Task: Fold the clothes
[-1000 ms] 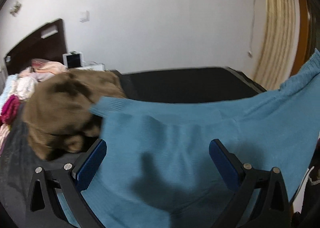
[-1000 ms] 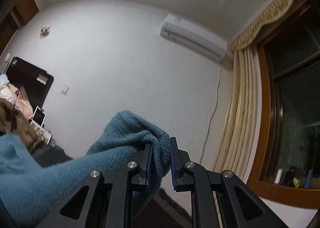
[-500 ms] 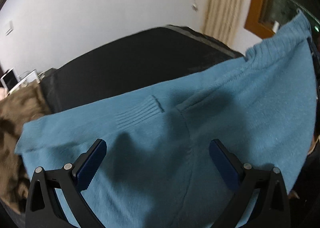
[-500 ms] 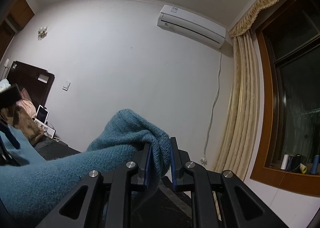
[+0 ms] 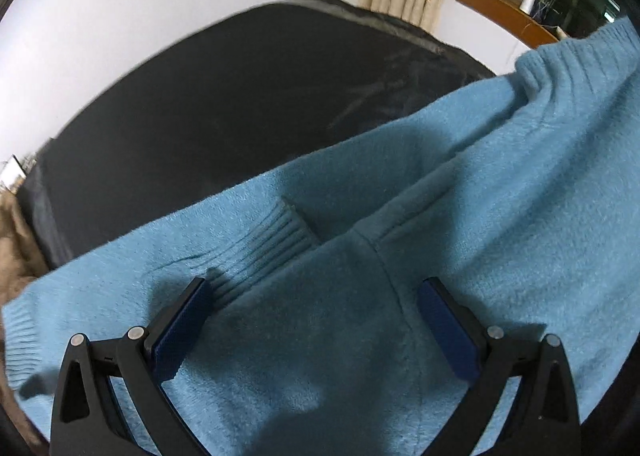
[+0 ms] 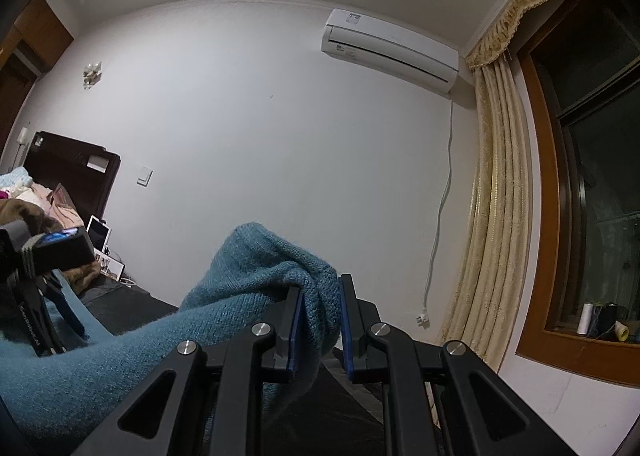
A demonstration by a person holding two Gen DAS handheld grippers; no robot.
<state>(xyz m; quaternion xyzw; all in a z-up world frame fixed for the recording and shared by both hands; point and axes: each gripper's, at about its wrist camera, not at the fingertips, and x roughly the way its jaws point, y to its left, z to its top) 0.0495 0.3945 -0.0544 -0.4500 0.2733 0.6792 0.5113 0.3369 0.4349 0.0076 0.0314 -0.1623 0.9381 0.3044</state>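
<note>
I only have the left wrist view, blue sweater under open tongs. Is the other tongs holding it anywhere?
Observer: Yes. The right tongs are shut on a bunched corner of the blue sweater, lifted above the dark bed cover.
Operator: Can you see my left tongs from there?
Observer: Yes, the left tongs show at the left edge, over the sweater.
Operator: What is behind it?
Observer: A pile of other clothes against a dark headboard.
</note>
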